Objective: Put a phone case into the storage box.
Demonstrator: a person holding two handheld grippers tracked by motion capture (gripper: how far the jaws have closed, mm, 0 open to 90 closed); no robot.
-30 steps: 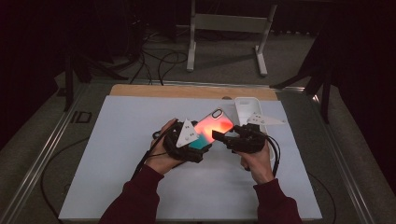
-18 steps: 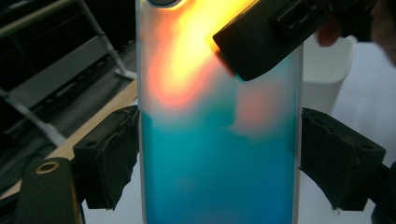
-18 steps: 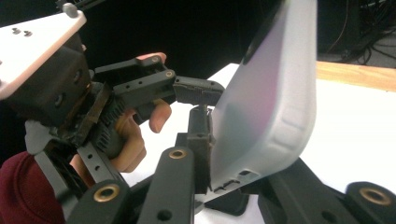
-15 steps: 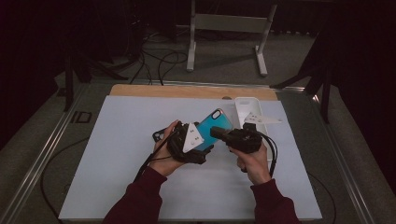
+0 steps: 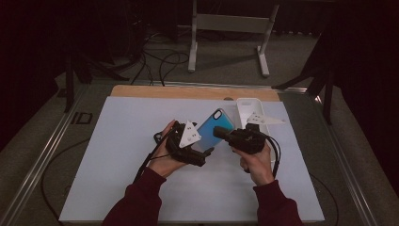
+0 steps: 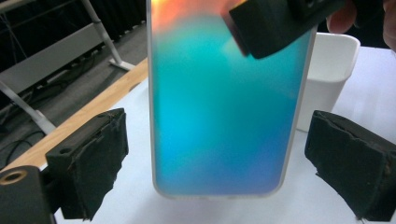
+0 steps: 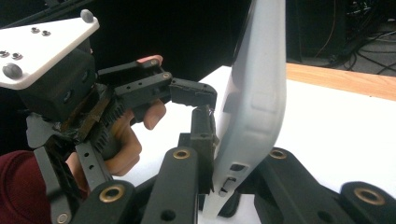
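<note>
A phone case [image 5: 215, 128], blue-green with an orange glow at its top end and a pale rim, is held up off the table between the two hands, near the middle of the white sheet [image 5: 117, 155]. The right claw [image 7: 212, 144] is clamped on its lower edge, one jaw on each face, so the case stands nearly edge-on in the right gripper view. The left claw [image 6: 219, 163] is spread wide, its foam pads [image 6: 93, 158] standing clear of the case's long sides with open gaps on both; it grips nothing. In the left gripper view the case's bottom edge hangs just above the sheet. Just beyond and to the right sits a white tub [image 5: 249, 110], close to the case's far corner. To the left the sheet lies bare and roomy. A wooden strip [image 5: 188, 92] runs along the table's far edge; past it are grey floor, loose cables [image 5: 155, 61] and a metal stand [image 5: 230, 28] in a dark room.
</note>
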